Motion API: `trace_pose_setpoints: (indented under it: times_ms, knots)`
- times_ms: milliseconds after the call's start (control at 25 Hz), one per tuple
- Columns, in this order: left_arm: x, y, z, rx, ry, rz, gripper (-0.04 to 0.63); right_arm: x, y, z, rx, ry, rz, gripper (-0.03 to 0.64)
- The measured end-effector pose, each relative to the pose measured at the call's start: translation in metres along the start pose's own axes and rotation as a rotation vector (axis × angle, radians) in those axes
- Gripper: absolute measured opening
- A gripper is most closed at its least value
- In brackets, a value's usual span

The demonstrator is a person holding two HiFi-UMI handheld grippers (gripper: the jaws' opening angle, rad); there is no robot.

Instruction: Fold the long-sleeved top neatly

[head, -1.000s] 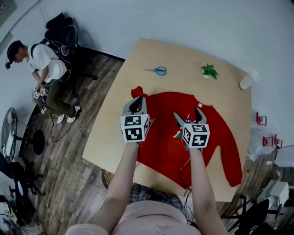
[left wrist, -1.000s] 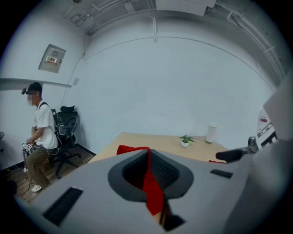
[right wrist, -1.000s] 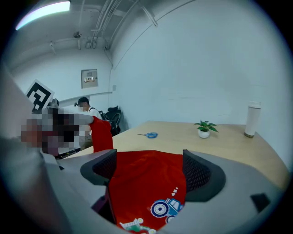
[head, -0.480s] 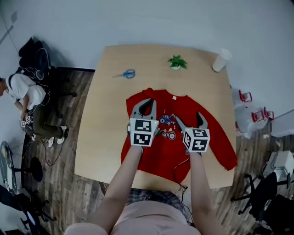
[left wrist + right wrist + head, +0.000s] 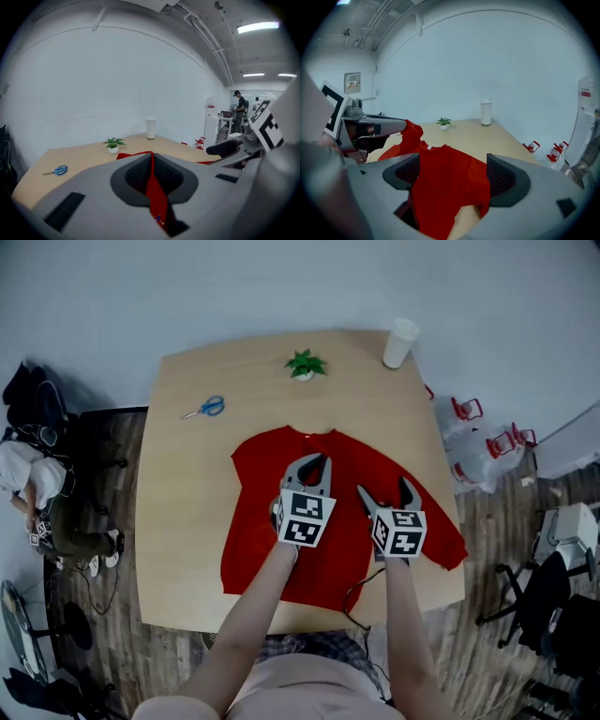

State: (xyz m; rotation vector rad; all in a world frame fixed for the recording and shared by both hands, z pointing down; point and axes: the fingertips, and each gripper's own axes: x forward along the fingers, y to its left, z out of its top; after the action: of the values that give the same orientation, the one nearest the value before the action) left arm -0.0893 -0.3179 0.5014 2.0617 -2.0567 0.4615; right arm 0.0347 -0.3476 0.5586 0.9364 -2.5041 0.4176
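The red long-sleeved top (image 5: 253,521) is lying spread on the wooden table (image 5: 178,512). The left gripper (image 5: 313,463) is pinching a raised fold of it. The right gripper (image 5: 384,489) is hovering over the cloth with jaws wide apart, gripping nothing. I judge the fold wants laying flat and square across the chest before release. Beyond the top, scissors (image 5: 208,408), a potted plant (image 5: 305,363) and a cup (image 5: 400,341) are sitting well apart from it.

surface: light wooden table (image 5: 178,521) | red long-sleeved top (image 5: 258,465): spread under the jaws of left gripper (image 5: 314,466) and right gripper (image 5: 384,488) | blue scissors (image 5: 208,408): ahead-left of left jaws | potted plant (image 5: 304,364): beyond both | white cup (image 5: 400,341): ahead of right jaws, far corner
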Motion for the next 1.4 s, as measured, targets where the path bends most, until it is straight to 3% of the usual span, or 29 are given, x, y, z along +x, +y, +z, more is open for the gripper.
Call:
trace_pose_setpoints:
  times_ms: [280, 760, 880, 960, 1040, 1200, 1400]
  knots:
    - [0.039, -0.063, -0.001, 0.111, 0.025, -0.126, 0.017, -0.015, -0.046, -0.012, 0.043, 0.012, -0.063, 0.43]
    - [0.08, -0.12, -0.069, 0.227, 0.163, -0.251, 0.02, -0.033, -0.098, -0.04, 0.113, 0.036, -0.127, 0.43]
    - [0.079, -0.128, -0.071, 0.183, 0.162, -0.287, 0.058, -0.035, -0.103, -0.041, 0.123, 0.031, -0.132, 0.43]
    - [0.074, -0.129, -0.067, 0.121, 0.146, -0.3, 0.145, -0.035, -0.104, -0.04, 0.127, 0.026, -0.132, 0.43]
    - [0.067, -0.124, -0.063, 0.085, 0.131, -0.284, 0.178, -0.035, -0.103, -0.039, 0.132, 0.02, -0.129, 0.43]
    - [0.06, -0.105, -0.067, 0.036, 0.142, -0.235, 0.178, -0.035, -0.101, -0.039, 0.14, 0.011, -0.124, 0.431]
    - [0.054, -0.102, -0.061, 0.026, 0.13, -0.231, 0.178, -0.051, -0.111, -0.042, 0.16, -0.004, -0.156, 0.431]
